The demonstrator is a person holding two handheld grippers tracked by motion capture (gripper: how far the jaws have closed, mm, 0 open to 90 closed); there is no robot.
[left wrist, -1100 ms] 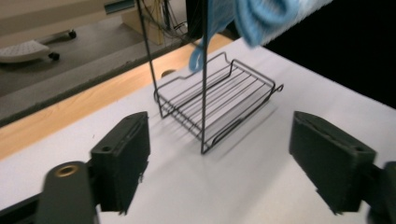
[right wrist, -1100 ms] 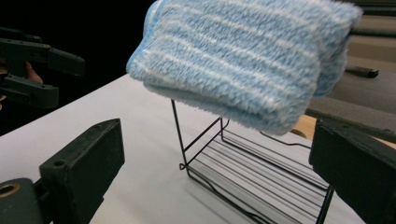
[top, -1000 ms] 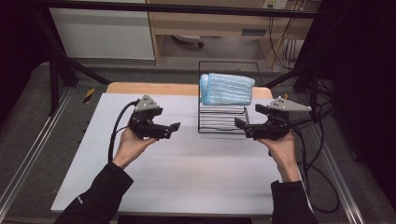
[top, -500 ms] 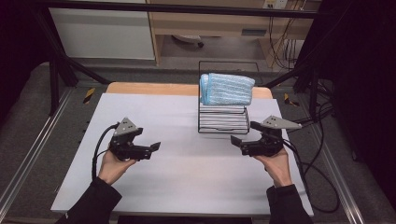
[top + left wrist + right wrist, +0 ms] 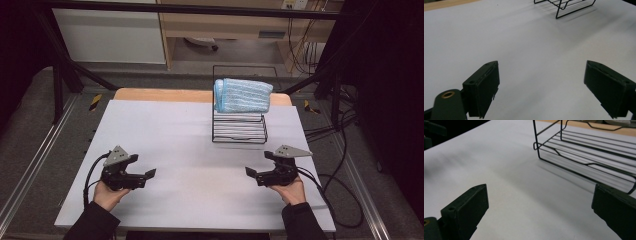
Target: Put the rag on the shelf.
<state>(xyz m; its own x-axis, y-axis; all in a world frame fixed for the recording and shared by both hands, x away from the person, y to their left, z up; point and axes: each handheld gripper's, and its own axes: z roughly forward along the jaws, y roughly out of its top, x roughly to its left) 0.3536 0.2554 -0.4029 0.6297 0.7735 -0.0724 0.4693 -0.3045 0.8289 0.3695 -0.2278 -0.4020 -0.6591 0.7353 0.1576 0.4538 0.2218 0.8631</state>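
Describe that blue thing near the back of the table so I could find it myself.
Start at the big white table and look toward its far edge, right of the middle, where a black wire rack stands. Folded on top of it lies a blue striped cloth. It is the one soft, coloured thing there.

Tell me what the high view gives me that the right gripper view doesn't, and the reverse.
High view alone: the folded blue towel on top of the wire rack, plus both hands, left gripper and right gripper, apart at the near edge. Right gripper view alone: its jaws wide open, nothing between, close on the rack's lower shelf. Shared: rack and white table.
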